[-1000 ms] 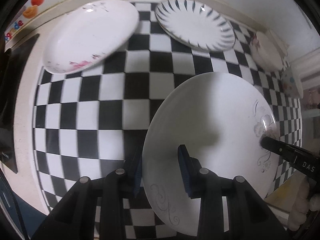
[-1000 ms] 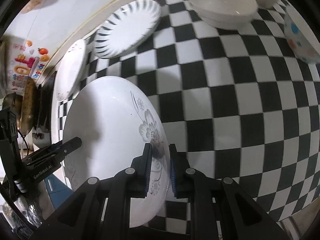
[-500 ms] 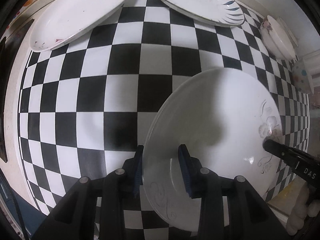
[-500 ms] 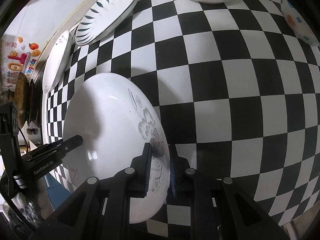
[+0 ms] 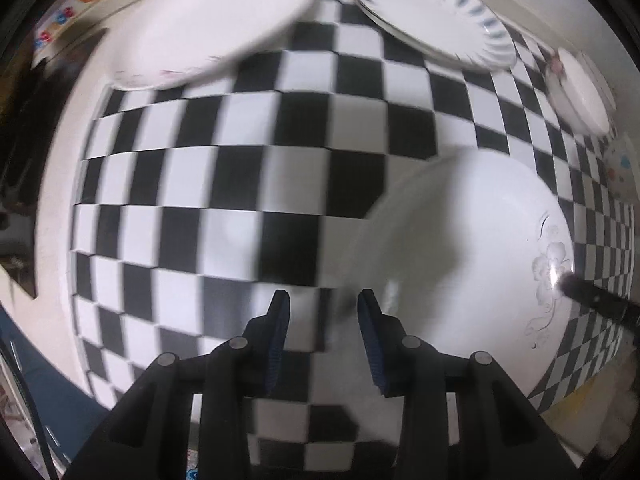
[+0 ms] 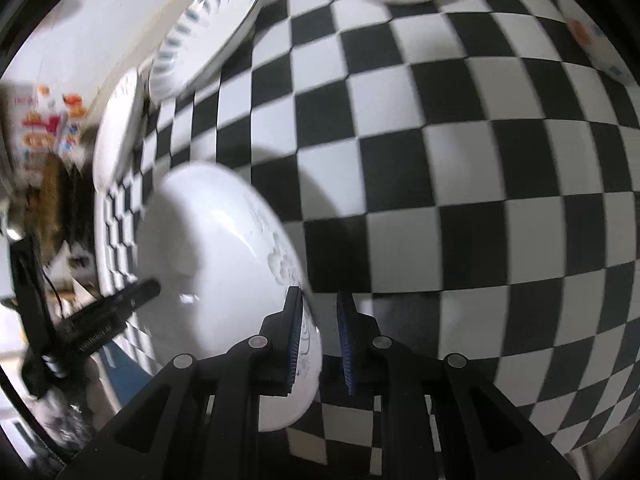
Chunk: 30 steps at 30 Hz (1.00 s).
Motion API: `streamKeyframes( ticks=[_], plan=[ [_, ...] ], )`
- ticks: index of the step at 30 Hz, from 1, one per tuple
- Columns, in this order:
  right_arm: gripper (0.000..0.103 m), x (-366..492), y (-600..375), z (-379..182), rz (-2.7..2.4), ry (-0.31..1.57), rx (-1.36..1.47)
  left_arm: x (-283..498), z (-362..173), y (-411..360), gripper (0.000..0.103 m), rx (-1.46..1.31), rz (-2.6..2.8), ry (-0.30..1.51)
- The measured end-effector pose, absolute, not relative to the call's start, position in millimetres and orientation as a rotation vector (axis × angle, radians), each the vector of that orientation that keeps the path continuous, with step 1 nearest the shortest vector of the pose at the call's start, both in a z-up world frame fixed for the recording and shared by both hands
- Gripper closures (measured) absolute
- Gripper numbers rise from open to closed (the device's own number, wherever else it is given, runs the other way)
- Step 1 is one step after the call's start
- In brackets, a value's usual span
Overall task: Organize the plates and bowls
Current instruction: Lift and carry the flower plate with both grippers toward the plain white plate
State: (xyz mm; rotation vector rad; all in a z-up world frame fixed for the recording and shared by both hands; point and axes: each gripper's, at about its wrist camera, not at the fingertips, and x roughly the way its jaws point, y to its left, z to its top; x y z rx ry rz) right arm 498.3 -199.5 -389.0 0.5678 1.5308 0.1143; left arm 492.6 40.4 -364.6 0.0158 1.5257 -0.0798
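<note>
Both tongs apart: left gripper (image 5: 323, 334) beside white flower-painted ceramic plate (image 5: 472, 248), right gripper (image 6: 318, 338) straddling its rim

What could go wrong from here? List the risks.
The floral plate sits with only its rim between the right gripper fingers, and the left gripper is open beside it, so it may slip or tip. Both views are motion-blurred; a fast swing could knock the striped plate.

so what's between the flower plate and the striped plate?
Left wrist view: only bare checkered cloth between flower plate and striped plate.
</note>
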Motion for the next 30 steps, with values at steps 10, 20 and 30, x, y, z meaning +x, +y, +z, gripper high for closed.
streamKeyframes(
  ticks=[10,20,30],
  plan=[
    [0.024,553,-175,-325,0.192,1.413,0.609,548,-292,146,0.063,-0.112,-0.006,1.356],
    [0.024,672,-31,-350,0.261,1.436,0.664,685,-336,237,0.062,-0.178,0.006,1.378],
    [0.03,740,21,-415,0.163,1.498,0.693,757,-376,236,0.063,-0.14,-0.112,1.459]
  ],
)
